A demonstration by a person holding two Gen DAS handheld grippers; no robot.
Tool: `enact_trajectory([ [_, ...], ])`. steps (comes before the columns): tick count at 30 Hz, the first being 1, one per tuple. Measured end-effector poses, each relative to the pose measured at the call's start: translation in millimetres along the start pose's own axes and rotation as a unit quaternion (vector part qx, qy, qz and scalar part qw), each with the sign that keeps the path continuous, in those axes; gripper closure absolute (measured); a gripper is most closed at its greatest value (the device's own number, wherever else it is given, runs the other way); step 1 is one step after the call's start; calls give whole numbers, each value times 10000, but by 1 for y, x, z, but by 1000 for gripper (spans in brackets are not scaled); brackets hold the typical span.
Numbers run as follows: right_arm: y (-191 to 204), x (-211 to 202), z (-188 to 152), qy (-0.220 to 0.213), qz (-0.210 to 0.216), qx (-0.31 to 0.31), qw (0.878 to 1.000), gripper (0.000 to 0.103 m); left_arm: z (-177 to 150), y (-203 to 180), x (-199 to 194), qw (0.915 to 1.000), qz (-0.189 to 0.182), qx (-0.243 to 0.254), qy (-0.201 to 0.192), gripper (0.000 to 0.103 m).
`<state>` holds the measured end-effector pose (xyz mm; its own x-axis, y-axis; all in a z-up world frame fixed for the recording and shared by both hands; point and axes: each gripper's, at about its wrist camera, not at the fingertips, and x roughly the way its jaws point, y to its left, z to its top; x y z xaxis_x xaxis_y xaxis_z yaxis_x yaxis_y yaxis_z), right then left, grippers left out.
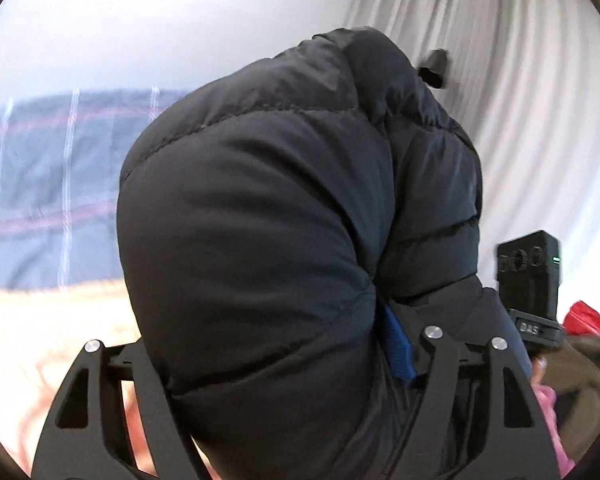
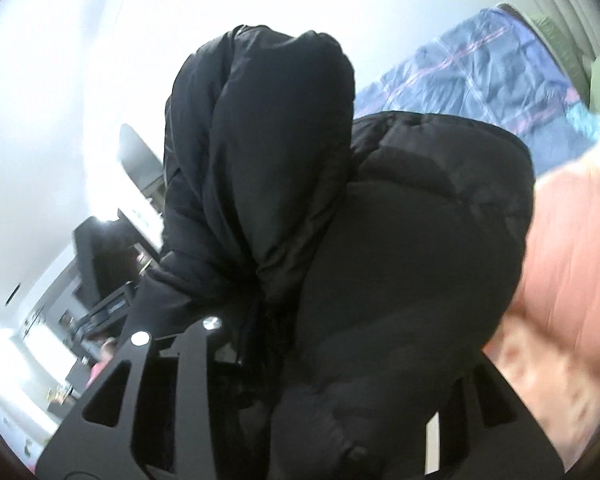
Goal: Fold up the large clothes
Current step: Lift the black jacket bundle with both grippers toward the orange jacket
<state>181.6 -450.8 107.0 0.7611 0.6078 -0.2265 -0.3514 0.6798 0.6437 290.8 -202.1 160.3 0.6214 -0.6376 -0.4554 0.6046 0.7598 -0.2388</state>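
A black puffer jacket (image 1: 260,216) fills the middle of the left wrist view, bunched and lifted off the bed. My left gripper (image 1: 296,344) is shut on its fabric; the fingertips are buried in the folds. In the right wrist view the same jacket (image 2: 380,248) hangs in thick folds over my right gripper (image 2: 300,344), which is shut on it, fingertips hidden. The right gripper's body (image 1: 530,280) shows at the right of the left wrist view, close to the jacket.
A blue plaid quilt (image 1: 48,184) (image 2: 480,76) lies on the bed beyond a pink-orange blanket (image 1: 40,344) (image 2: 572,248). White curtains (image 1: 520,100) hang at the right. Red, pink and brown clothes (image 1: 580,360) lie at the lower right. Dark furniture (image 2: 100,256) stands at the left.
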Motion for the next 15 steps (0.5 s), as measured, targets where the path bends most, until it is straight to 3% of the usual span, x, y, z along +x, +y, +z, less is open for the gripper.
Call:
enact_trajectory([
  [3, -30, 40, 44, -242, -209, 113, 9994, 64, 35, 10, 49, 9966, 789, 227, -52, 15],
  [4, -38, 57, 52, -283, -327, 76, 9990, 61, 40, 17, 70, 9916, 1260, 300, -43, 10],
  [5, -55, 62, 54, -302, -528, 38, 9981, 59, 41, 23, 87, 9845, 1717, 345, 4, 4],
  [6, -84, 84, 56, -258, -1072, 158, 9938, 49, 40, 33, 111, 9685, 2460, 352, 162, 2],
  [7, -116, 109, 59, -142, -1680, 450, 9847, 40, 36, 41, 125, 9560, 2901, 311, 302, 2],
  [8, -145, 123, 51, 14, -2358, 829, 9683, 39, 26, 53, 142, 9452, 3229, 184, 443, 2],
  [9, -184, 138, 33, 313, -3094, 1268, 9419, 40, 14, 62, 148, 9456, 3232, -20, 382, 2],
  [10, -204, 146, 21, 498, -3310, 1348, 9326, 43, 2, 70, 148, 9526, 3019, -295, 238, 2],
  [12, -231, 154, -2, 611, -3199, 1369, 9355, 47, -15, 74, 150, 9701, 2374, -509, 39, 2],
  [13, -232, 154, -8, 505, -3178, 1193, 9393, 47, -21, 71, 157, 9724, 2297, -378, 178, 2],
  [14, -225, 155, -10, 452, -3271, 974, 9389, 47, -32, 68, 178, 9674, 2434, 53, 694, 2],
  [15, -217, 155, -9, 470, -3348, 840, 9374, 47, -48, 64, 202, 9555, 2636, 497, 1228, 2],
])
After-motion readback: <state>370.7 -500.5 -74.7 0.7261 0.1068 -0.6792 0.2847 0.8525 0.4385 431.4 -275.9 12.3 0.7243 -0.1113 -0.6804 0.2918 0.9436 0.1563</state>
